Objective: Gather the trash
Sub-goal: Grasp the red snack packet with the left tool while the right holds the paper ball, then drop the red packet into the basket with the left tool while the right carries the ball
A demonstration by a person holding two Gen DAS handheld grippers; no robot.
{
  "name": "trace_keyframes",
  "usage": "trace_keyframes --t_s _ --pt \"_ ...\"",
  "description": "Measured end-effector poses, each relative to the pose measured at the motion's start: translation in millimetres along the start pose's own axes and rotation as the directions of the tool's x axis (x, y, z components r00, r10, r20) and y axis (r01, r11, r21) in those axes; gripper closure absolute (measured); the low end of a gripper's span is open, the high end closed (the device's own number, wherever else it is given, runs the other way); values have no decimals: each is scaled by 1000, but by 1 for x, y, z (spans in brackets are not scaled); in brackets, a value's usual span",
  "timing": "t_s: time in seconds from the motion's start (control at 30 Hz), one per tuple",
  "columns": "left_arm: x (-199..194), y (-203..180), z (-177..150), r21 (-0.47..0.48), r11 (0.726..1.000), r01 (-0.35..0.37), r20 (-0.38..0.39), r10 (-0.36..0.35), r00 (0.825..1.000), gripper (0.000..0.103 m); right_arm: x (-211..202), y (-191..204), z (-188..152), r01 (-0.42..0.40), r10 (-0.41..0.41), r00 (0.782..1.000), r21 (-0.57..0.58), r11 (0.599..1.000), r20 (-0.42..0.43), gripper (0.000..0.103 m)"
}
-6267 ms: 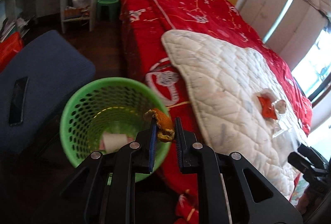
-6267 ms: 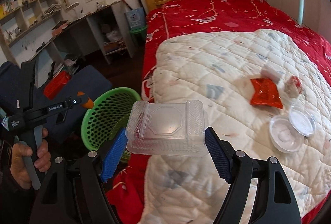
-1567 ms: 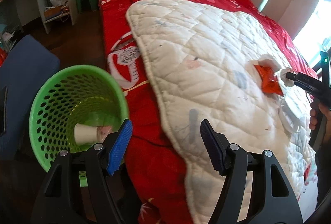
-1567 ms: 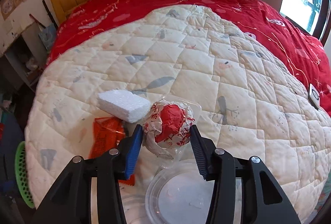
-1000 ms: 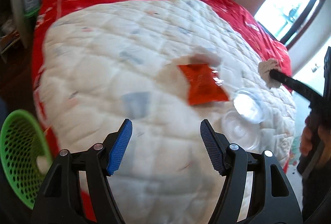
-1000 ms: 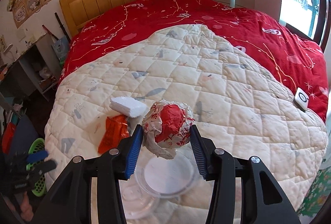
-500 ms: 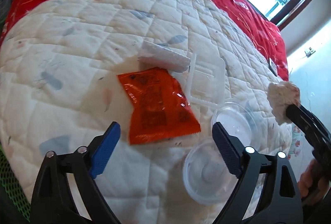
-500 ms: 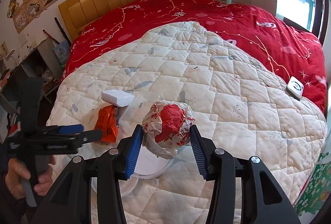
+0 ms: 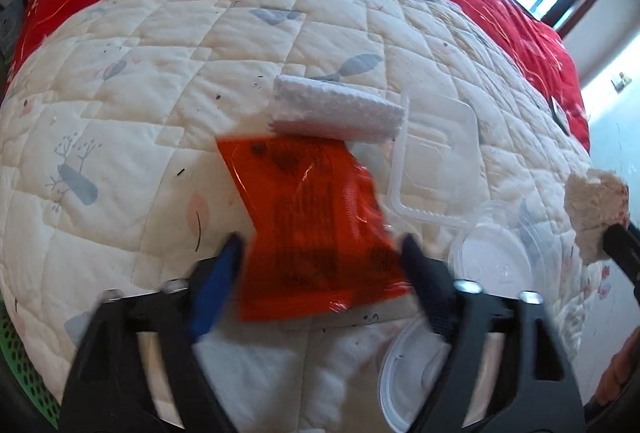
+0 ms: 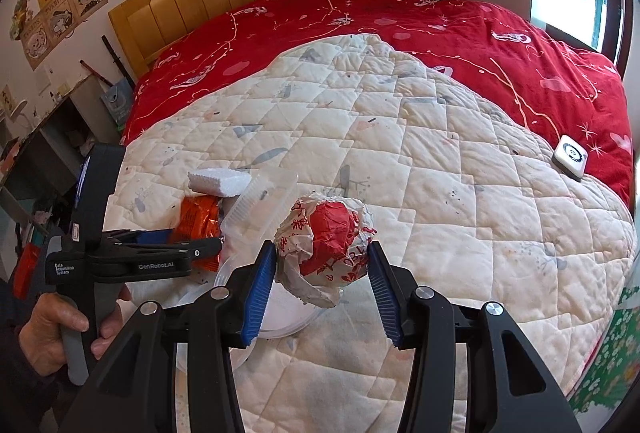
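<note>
Left gripper [image 9: 320,265] fingers closing, apart; right gripper [image 10: 322,289] fingers clamped.

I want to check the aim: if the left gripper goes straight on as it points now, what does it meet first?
Most likely the orange wrapper: the left gripper has it between its open jaws, which have just been closing, on the white quilt.

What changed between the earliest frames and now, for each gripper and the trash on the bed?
The left gripper let go of its orange scrap at the green basket, swung to the quilt and now straddles the orange wrapper, its jaws just closing. The right gripper no longer holds the clear box and is clamped on the crumpled paper ball. The foam block and round lids lie as before.
</note>
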State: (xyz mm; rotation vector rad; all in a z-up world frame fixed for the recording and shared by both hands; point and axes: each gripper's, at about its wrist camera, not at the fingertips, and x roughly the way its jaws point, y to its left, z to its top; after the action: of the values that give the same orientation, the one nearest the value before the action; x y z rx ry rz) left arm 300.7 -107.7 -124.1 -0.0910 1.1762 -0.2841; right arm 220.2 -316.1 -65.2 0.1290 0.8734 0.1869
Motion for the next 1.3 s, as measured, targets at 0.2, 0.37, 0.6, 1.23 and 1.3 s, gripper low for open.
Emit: trace_keyframes --t_s 0.2,0.37,0.6,1.23,1.3 --pt "-17 6 -13 1 1000 21 42 -21 999 41 -7 7 -6 -15 15 1000 9 1000 5 57" --pt "-43 14 -28 -13 999 37 92 -35 995 43 -16 21 -14 -40 40 999 9 999 10 57" --pt "-100 44 -62 -72 995 73 188 -58 980 43 -26 57 -26 -92 92 996 -18 996 14 57" --pt "-214 168 -191 -296 953 -61 306 155 939 43 -36 189 -62 -267 263 964 -141 953 -46 57" --pt "-222 183 -204 -330 941 -74 305 181 935 43 -35 202 -64 -282 277 959 -157 946 -58 57"
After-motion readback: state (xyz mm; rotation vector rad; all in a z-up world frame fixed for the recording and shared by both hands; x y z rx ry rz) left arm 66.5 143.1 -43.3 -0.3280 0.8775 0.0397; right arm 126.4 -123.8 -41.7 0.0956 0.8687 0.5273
